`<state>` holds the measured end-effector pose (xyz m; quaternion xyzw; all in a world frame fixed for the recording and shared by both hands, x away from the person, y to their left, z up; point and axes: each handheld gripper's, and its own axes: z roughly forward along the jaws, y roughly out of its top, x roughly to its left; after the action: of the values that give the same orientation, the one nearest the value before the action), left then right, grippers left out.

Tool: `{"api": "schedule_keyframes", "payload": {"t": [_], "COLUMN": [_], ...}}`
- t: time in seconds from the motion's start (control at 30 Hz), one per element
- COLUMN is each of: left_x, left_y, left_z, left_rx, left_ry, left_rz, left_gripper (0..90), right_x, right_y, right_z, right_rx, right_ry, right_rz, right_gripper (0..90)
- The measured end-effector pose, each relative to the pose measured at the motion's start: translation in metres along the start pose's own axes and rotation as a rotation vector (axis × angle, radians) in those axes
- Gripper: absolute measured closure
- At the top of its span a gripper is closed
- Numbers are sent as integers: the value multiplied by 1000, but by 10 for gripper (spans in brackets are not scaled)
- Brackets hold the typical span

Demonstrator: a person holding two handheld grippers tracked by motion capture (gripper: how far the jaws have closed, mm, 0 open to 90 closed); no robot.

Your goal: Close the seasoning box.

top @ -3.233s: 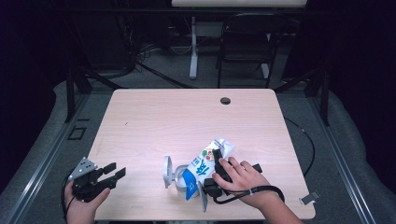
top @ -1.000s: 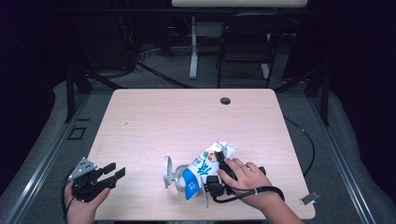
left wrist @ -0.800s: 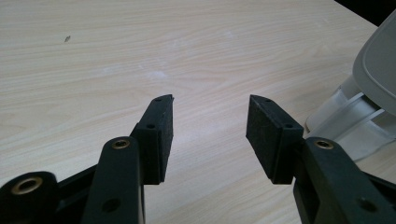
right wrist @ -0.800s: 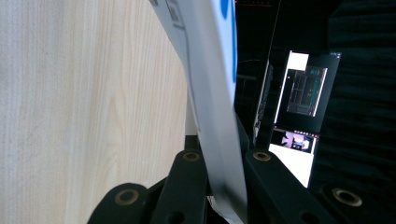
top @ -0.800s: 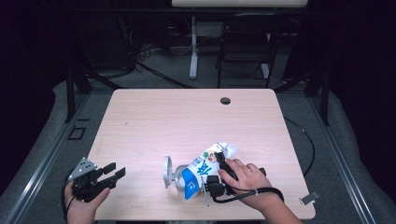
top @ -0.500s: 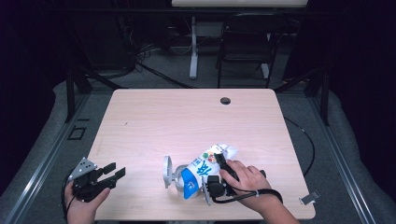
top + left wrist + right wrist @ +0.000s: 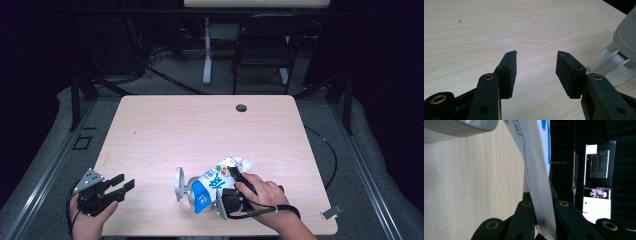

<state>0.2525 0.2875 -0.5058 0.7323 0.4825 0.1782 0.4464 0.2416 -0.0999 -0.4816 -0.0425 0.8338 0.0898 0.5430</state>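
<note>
Right gripper (image 7: 226,199) is clamped on the edge of the white-and-blue bag (image 7: 210,187), near the table's (image 7: 200,125) front edge. Bag's long axis runs diagonally, upper-right to lower-left. Left gripper (image 7: 120,183) is spread, empty, well apart to the left.
</note>
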Motion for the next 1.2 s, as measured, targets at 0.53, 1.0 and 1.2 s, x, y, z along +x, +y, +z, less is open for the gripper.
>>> {"api": "schedule_keyframes", "payload": {"t": [0.53, 1.0, 1.2], "left_x": [0, 0, 0], "left_y": [1, 4, 6], "left_z": [1, 7, 9], "left_rx": [-6, -5, -18], "left_ry": [0, -12, -18], "left_rz": [1, -12, -24], "left_gripper": [516, 516, 516], "right_x": [-3, -3, -5], "right_y": [-4, -17, -16], "right_z": [-4, -3, -1], "right_rx": [-73, -110, -145], "right_ry": [66, 132, 184], "right_rz": [220, 421, 545], "right_gripper": [896, 896, 896]}}
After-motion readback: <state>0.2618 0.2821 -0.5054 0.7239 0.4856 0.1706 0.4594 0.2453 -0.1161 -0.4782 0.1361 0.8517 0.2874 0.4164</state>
